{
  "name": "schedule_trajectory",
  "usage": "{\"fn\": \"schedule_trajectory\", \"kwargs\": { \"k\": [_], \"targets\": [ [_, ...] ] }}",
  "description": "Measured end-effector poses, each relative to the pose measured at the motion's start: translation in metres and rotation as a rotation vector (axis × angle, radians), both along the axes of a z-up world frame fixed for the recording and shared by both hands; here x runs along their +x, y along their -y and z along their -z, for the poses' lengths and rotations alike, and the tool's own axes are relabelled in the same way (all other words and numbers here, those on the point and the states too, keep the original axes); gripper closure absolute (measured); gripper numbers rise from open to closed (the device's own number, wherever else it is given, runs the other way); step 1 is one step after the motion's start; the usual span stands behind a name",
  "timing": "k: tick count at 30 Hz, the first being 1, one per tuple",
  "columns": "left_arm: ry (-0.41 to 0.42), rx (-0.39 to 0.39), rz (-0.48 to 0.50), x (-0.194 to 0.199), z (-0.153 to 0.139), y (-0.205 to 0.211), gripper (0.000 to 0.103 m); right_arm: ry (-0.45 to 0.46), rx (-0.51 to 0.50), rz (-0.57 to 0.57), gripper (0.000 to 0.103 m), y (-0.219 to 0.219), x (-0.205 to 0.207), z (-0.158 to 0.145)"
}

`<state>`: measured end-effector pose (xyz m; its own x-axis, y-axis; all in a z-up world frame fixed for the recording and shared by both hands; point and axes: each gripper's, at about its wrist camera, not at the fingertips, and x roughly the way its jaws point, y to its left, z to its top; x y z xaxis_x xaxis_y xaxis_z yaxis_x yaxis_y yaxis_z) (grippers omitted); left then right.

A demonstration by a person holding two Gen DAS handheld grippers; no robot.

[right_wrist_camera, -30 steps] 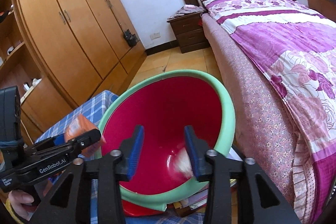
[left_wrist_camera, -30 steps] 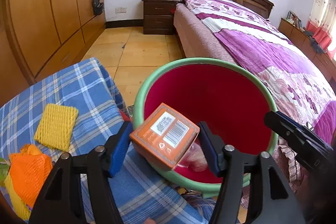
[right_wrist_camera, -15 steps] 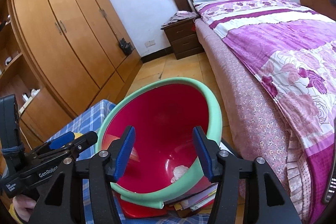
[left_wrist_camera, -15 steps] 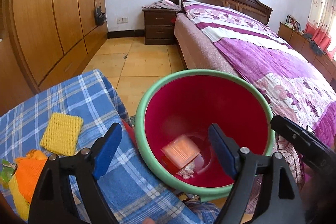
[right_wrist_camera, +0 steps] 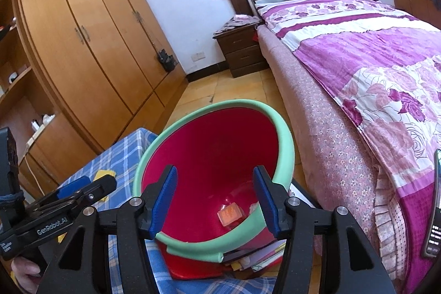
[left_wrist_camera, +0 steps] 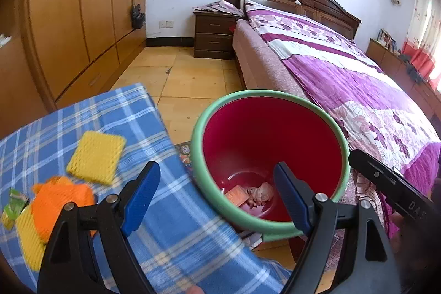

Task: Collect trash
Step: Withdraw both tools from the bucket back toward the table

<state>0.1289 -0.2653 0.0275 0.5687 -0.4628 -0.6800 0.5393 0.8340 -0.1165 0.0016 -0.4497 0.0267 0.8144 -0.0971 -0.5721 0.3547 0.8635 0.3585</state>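
1. Box (left_wrist_camera: 236,194) dropped out of left gripper (left_wrist_camera: 217,192); now lies on bin (left_wrist_camera: 268,230) floor beside a crumpled wad (left_wrist_camera: 260,193).
2. Left jaws wide apart, nothing between them, hovering over bin's near rim.
3. Right gripper (right_wrist_camera: 215,197) jaws apart, wider than before, empty, over the bin.
4. Yellow pad (left_wrist_camera: 96,156) and orange net (left_wrist_camera: 59,201) sit on the worktop (left_wrist_camera: 171,225).

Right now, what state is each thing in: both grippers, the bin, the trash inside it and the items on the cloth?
Left gripper: fingers open, empty.
Right gripper: fingers open, empty.
Red bin with green rim: upright, open-topped.
Orange box: lying on the bin's bottom.
Crumpled pale wrapper: lying beside the box.
Yellow foam pad: flat on the blue checked cloth.
Orange netting: bunched on the cloth.
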Motion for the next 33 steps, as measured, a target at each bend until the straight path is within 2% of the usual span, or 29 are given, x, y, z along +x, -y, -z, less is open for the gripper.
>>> {"fn": "schedule_trajectory", "kwargs": {
  "k": [2,5,18,33],
  "targets": [
    [-0.005,-0.001,-0.016,-0.002,-0.002,-0.01,0.019,-0.001,-0.002,-0.007,0.043,-0.005,-0.002,-0.002],
    [-0.008,-0.004,-0.052,-0.005,-0.005,-0.028,0.019,-0.004,-0.004,-0.012,0.031,-0.012,-0.003,-0.003],
    [0.005,-0.018,-0.214,-0.007,-0.016,-0.117,0.019,-0.017,-0.01,-0.085,0.03,-0.059,-0.001,-0.006],
    [-0.004,0.002,-0.411,0.0,-0.004,-0.225,0.019,-0.079,-0.03,-0.18,0.03,-0.116,0.022,0.001]
  ]
}}
